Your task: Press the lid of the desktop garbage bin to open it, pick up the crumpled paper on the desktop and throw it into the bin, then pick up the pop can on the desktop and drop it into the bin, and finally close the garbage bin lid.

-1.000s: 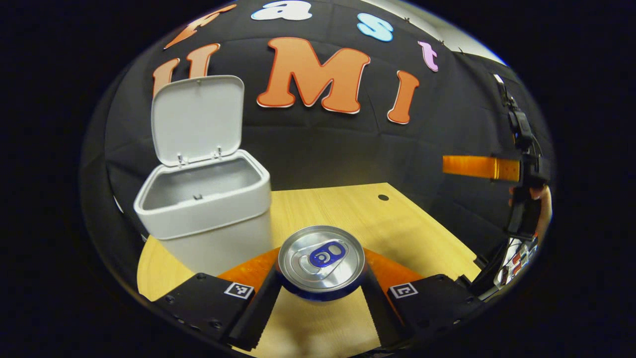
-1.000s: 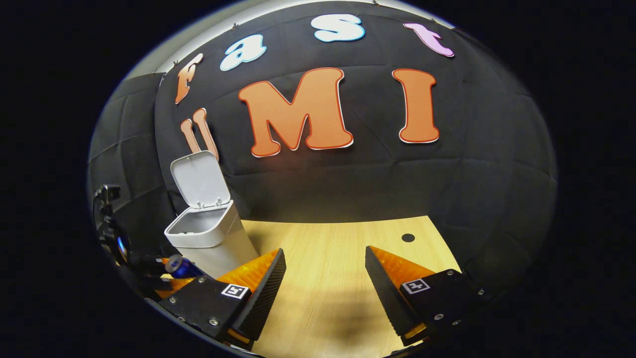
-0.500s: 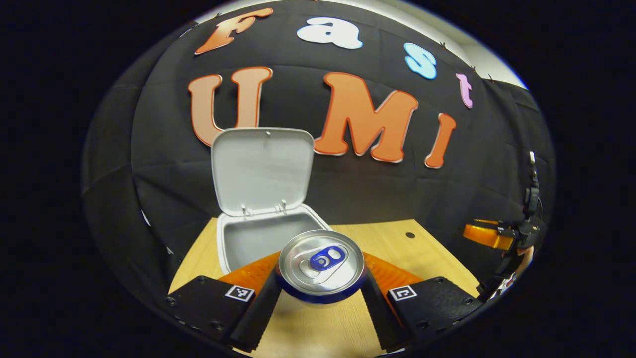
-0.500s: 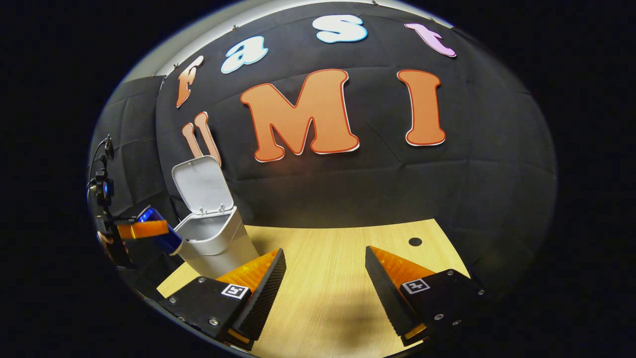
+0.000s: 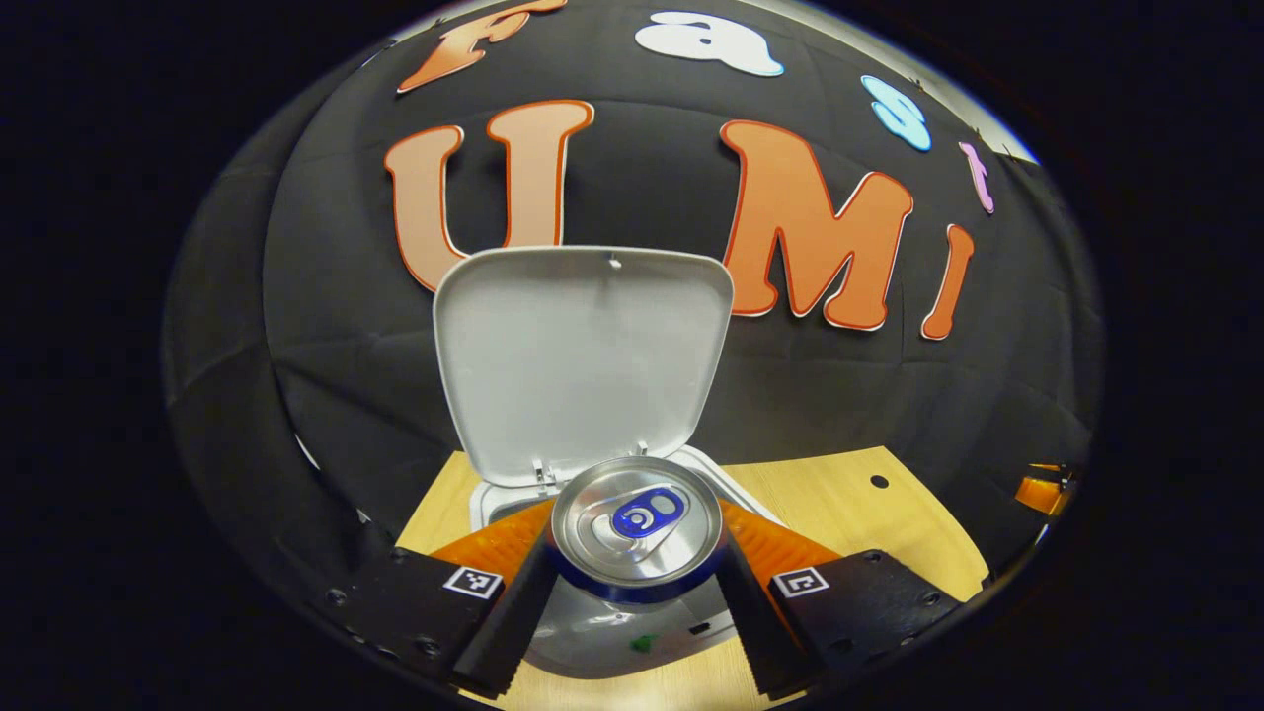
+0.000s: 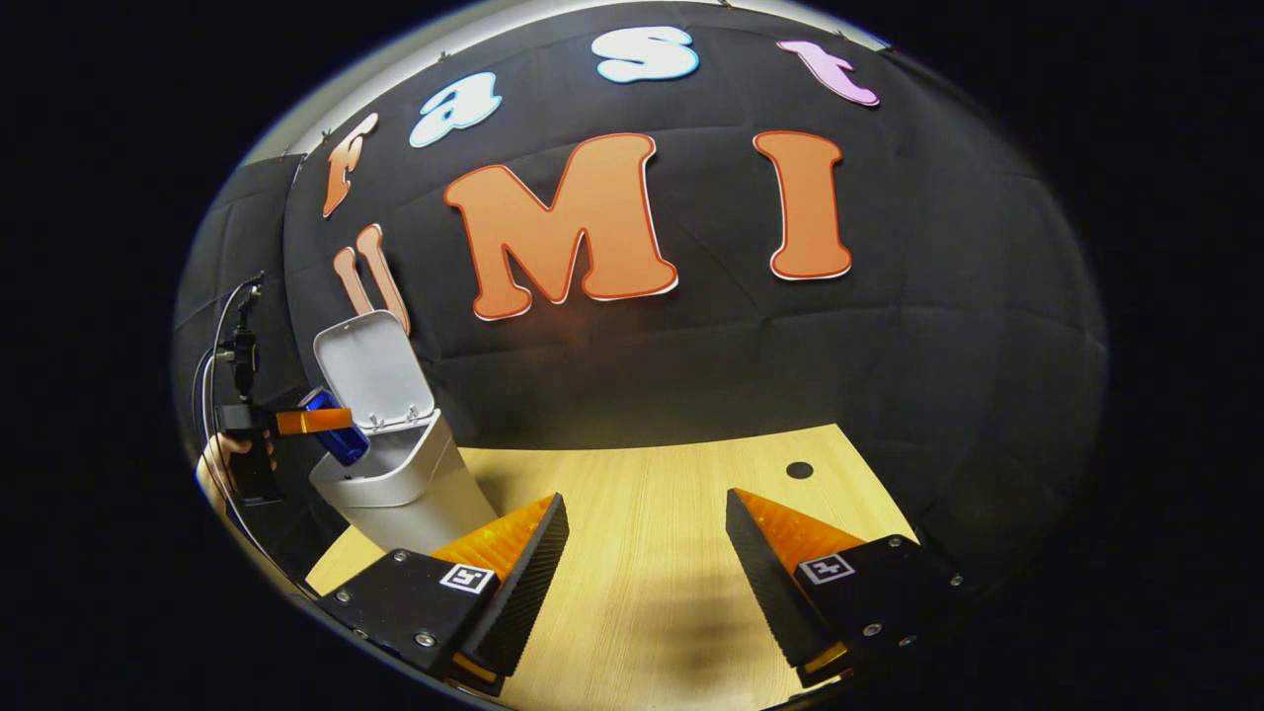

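Note:
My left gripper point(image 5: 634, 578) is shut on the pop can point(image 5: 637, 523), a silver-topped can with a blue tab and blue body. It hangs right over the open mouth of the white garbage bin point(image 5: 739, 486), whose lid point(image 5: 583, 351) stands upright behind it. In the right gripper view the bin point(image 6: 400, 479) stands at the table's far left with its lid point(image 6: 373, 367) raised, and the can point(image 6: 338, 441) is tilted above the rim in the left gripper point(image 6: 326, 427), held by a hand point(image 6: 222, 464). My right gripper point(image 6: 647, 509) is open over bare wood.
The wooden table point(image 6: 652, 573) runs back to the black cloth wall and has a small dark hole point(image 6: 799, 470) at the back right. In the left gripper view the right gripper point(image 5: 1045, 489) shows at the far right edge.
My left gripper has carried the can from beside the bin to above its open mouth, tilting it. The right gripper has barely moved and stays open.

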### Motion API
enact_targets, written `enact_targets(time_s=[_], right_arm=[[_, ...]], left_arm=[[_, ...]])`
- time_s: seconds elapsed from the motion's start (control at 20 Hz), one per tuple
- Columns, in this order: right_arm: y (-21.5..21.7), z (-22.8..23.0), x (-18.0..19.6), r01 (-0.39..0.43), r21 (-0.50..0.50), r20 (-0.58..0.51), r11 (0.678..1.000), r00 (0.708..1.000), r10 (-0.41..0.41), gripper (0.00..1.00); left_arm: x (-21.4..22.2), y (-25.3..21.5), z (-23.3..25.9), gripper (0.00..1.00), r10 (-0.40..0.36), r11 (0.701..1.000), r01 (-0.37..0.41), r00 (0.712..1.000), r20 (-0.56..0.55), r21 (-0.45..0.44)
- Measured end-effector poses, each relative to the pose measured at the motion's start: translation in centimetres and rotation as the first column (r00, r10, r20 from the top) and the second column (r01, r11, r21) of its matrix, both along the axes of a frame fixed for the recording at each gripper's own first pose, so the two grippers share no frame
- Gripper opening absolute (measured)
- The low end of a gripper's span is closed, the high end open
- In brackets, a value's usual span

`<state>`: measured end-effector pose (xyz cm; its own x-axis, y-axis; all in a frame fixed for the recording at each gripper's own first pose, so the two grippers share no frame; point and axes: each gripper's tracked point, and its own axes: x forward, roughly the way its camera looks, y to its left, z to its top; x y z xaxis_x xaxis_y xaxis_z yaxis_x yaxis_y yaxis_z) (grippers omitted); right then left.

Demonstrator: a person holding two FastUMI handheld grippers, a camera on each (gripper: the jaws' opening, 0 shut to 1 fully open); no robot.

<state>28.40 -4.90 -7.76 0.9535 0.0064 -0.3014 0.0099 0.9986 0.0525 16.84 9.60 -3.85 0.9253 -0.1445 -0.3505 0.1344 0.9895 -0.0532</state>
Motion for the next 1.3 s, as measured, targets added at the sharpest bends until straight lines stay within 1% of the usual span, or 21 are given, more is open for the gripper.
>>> enact_targets(time_s=[0.1, 0.25, 0.5, 0.75, 0.85, 0.95, 1.15, 1.3], right_arm=[[-0.3, -0.3, -0.1, 0.011, 0.006, -0.009, 1.000, 1.000, -0.011, 0.96], [-0.5, -0.6, 0.0, 0.024, 0.000, -0.021, 1.000, 1.000, -0.024, 0.96], [0.3, -1.0, 0.5, 0.010, 0.005, -0.033, 1.000, 0.999, -0.010, 0.96], [1.2, -1.2, 0.9, -0.013, 0.001, -0.045, 1.000, 0.999, 0.013, 0.96], [1.5, -1.3, 1.0, -0.022, 0.002, -0.052, 1.000, 0.998, 0.022, 0.96], [1.9, -1.5, 1.1, -0.032, 0.007, -0.056, 0.999, 0.998, 0.033, 0.96], [3.1, -1.3, 1.6, -0.058, 0.017, -0.054, 0.998, 0.997, 0.059, 0.96], [3.7, -1.3, 1.7, -0.077, 0.019, -0.051, 0.997, 0.996, 0.078, 0.96]], left_arm=[[0.5, 0.3, -0.4, 0.85, 0.011, 1.000, -0.011, 1.000, -0.008, -0.003], [0.3, 0.4, -0.4, 0.98, 0.004, 1.000, -0.004, 1.000, -0.003, 0.001], [0.1, 0.7, 0.0, 0.96, 0.002, 1.000, -0.002, 1.000, 0.014, 0.020], [-0.8, 1.7, 0.8, 0.96, 0.018, 0.999, -0.019, 0.999, 0.031, 0.037], [-1.2, 2.2, 1.7, 0.96, 0.024, 0.998, -0.026, 0.999, 0.046, 0.056], [-2.2, 3.0, 2.9, 0.95, 0.036, 0.996, -0.041, 0.997, 0.062, 0.074], [-3.3, 3.5, 7.1, 0.95, 0.028, 0.999, -0.031, 0.994, 0.105, 0.029], [-3.3, 4.5, 10.1, 0.95, 0.038, 0.999, -0.041, 0.992, 0.117, 0.021]])
